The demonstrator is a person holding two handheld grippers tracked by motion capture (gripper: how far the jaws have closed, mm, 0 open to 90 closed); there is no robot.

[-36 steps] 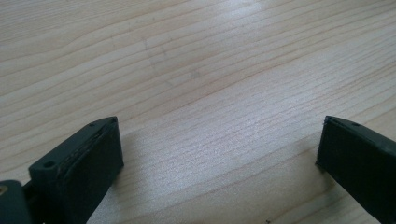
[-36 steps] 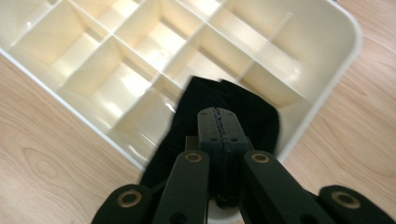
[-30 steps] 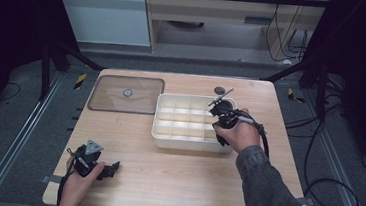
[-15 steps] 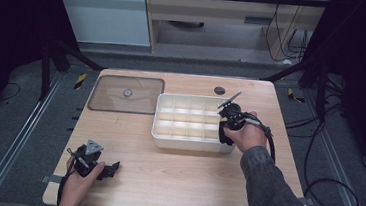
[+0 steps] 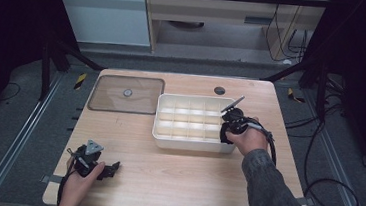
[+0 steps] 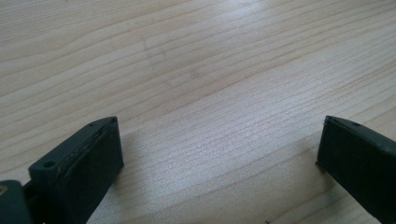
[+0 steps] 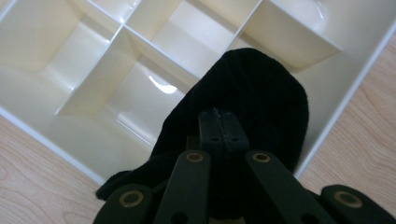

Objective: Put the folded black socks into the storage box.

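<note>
1. Resting on the table (image 5: 174, 182), the tray (image 5: 194, 140) is unmoved since the earlier frame.
2. Right gripper (image 5: 226, 132) has come down at the tray's right end, jaws clamped on a black cloth (image 7: 252, 98) over a corner compartment.
3. Left gripper (image 5: 110, 169) unmoved, jaws apart, nothing between.

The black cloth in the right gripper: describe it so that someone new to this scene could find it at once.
Start at the wooden table and find the white divided tray in its middle. At the tray's right end, the right gripper has its jaws shut on the black cloth, which hangs over a corner compartment. It is the one dark, soft thing among pale, hard dividers.
</note>
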